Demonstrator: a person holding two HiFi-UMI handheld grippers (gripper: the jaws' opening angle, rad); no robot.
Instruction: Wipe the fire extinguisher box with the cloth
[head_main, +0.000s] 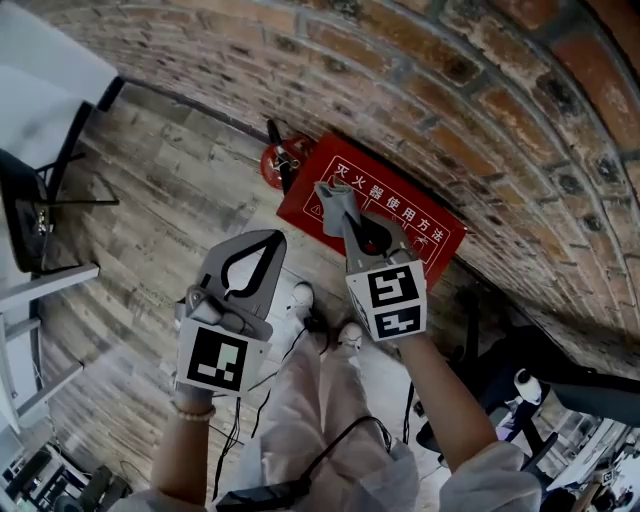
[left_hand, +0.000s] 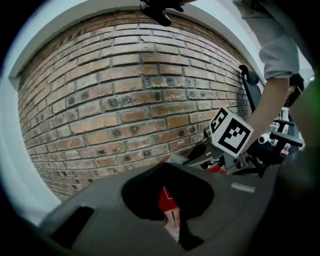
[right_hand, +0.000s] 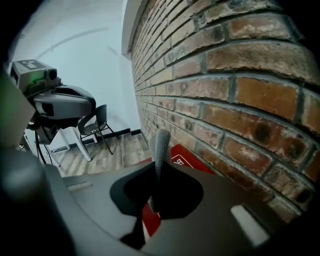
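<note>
The red fire extinguisher box (head_main: 400, 215) with white lettering lies on the floor at the foot of the brick wall (head_main: 450, 90). My right gripper (head_main: 345, 212) hovers over the box's left half, shut on a grey cloth (head_main: 333, 198). In the right gripper view the cloth (right_hand: 160, 147) sticks up rolled between the jaws, with the box (right_hand: 192, 162) beyond. My left gripper (head_main: 274, 240) is held left of the box over the wood floor, its jaws shut with nothing between them. Through the left gripper's frame a strip of the box (left_hand: 167, 202) shows.
A red fire extinguisher (head_main: 281, 160) stands by the box's left corner. A black chair (head_main: 40, 200) and white table legs are at the far left. The person's shoes (head_main: 303, 295) and cables are on the floor below the grippers. Dark equipment (head_main: 520, 390) sits at the lower right.
</note>
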